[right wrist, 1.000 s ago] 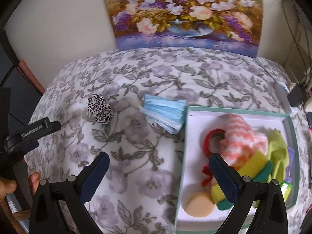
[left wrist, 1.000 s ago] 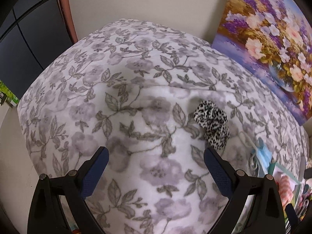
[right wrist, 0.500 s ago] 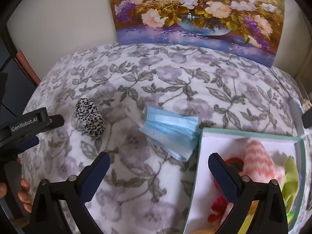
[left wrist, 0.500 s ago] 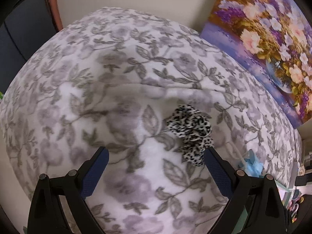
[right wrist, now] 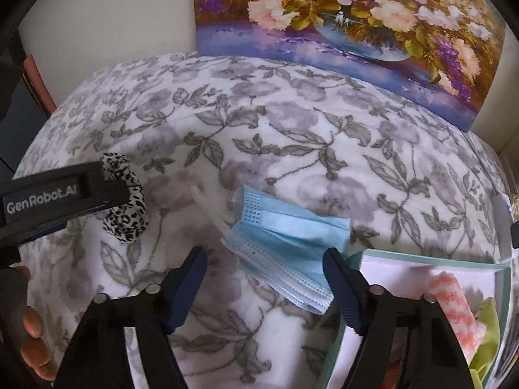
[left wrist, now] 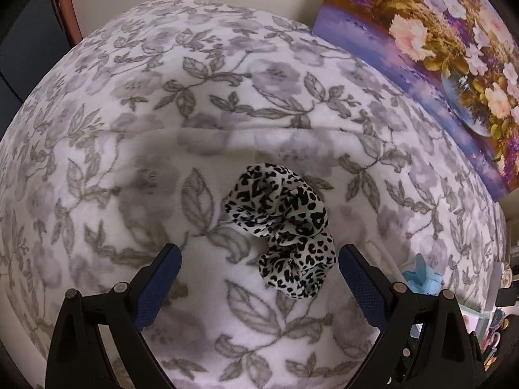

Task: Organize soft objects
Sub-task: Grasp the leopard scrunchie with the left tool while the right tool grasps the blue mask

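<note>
A leopard-print scrunchie (left wrist: 282,227) lies on the floral blanket (left wrist: 162,129). My left gripper (left wrist: 259,256) is open, its fingers on either side of the scrunchie's near end, just above the blanket. The scrunchie also shows in the right wrist view (right wrist: 126,201), partly hidden behind the left gripper's body. A blue face mask (right wrist: 285,243) lies flat on the blanket. My right gripper (right wrist: 264,256) is open and empty, low over the mask's near part. A teal-rimmed white box (right wrist: 421,259) at the right holds a pink-and-white knitted item (right wrist: 454,304) and a green cloth.
A flower painting (right wrist: 350,22) leans against the wall behind the blanket. A dark cabinet (left wrist: 29,42) stands at the far left. The mask's edge shows at the right of the left wrist view (left wrist: 421,275). A white object with a dark plug (right wrist: 506,217) lies at the right edge.
Both grippers have moved forward and down. The left one now straddles the scrunchie. The right one has come close over the face mask, with the box sliding to the lower right.
</note>
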A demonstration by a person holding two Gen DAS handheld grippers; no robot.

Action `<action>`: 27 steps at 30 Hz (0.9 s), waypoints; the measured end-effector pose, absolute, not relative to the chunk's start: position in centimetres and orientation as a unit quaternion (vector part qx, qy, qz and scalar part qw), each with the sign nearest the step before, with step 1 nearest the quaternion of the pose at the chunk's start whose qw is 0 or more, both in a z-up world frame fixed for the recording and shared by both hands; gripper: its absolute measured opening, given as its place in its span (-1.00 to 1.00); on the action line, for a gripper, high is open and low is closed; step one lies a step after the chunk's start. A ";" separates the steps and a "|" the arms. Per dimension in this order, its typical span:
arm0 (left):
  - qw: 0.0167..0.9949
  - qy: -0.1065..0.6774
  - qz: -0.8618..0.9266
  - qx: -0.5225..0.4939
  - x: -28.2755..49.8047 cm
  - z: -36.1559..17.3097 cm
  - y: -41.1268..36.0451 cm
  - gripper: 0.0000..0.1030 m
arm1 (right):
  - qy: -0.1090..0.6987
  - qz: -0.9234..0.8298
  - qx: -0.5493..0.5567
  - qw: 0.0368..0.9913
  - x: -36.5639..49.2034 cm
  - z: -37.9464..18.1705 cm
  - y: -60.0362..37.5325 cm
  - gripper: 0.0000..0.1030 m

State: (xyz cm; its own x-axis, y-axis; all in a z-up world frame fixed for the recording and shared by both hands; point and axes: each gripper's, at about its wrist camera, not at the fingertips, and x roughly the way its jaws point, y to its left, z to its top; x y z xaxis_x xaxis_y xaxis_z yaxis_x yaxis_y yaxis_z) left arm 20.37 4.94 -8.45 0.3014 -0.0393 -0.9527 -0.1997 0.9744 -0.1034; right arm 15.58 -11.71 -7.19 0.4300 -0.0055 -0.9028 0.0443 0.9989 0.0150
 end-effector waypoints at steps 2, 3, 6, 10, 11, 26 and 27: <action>0.799 0.591 0.049 -0.104 20.5 -9.0 4.8 0.90 | 0.534 -0.017 0.009 0.845 15.7 -7.6 -11.6 0.28; 0.799 0.590 0.048 -0.105 20.5 -9.2 4.8 0.87 | 0.534 -0.018 0.006 0.845 15.7 -7.7 -11.6 0.14; 0.800 0.588 0.042 -0.107 20.7 -9.4 4.9 0.68 | 0.535 -0.024 0.001 0.844 15.8 -8.1 -11.7 -0.18; 0.799 0.589 0.019 -0.118 20.8 -9.7 4.8 0.26 | 0.534 -0.019 0.009 0.845 15.7 -8.3 -11.9 -0.47; 0.799 0.589 0.012 -0.123 20.9 -9.8 4.8 0.07 | 0.533 -0.018 0.007 0.846 15.7 -8.2 -11.8 -0.57; 0.813 0.566 -0.003 -0.135 19.0 -6.2 5.3 -0.50 | 0.520 -0.016 0.030 0.854 14.6 -6.1 -12.5 -0.92; 0.816 0.562 -0.002 -0.133 18.8 -5.7 5.3 -0.50 | 0.518 -0.016 0.030 0.855 14.4 -5.7 -12.6 -0.93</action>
